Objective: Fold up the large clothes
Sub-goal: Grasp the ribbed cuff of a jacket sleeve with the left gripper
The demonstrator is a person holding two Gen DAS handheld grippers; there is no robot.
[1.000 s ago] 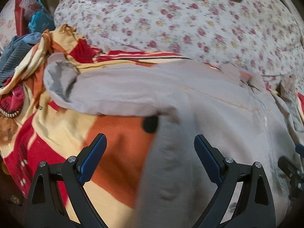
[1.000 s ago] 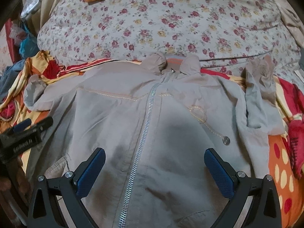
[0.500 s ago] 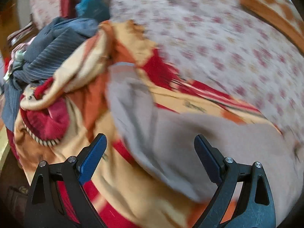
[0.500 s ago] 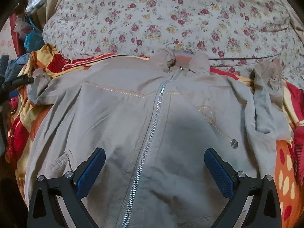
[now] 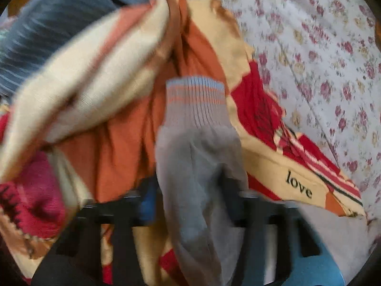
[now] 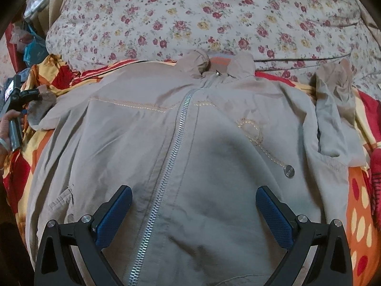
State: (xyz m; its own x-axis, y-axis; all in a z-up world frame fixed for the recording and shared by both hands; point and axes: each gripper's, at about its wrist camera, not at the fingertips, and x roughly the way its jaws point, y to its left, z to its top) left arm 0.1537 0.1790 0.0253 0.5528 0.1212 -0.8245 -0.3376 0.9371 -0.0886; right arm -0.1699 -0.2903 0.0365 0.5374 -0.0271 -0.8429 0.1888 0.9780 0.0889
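Beige sleeve (image 5: 197, 157): far left, runs lengthwise between the closing left gripper (image 5: 190, 197) fingers, cuff pointing away. Jacket (image 6: 190, 147): flat on blanket (image 6: 362, 214), zipper running away. Right gripper (image 6: 194, 211): released, hovering above hem.

The jacket (image 6: 214, 166) is matt beige woven cloth with a shiny metal zipper (image 6: 166, 166); its cuff (image 5: 195, 102) is ribbed knit.
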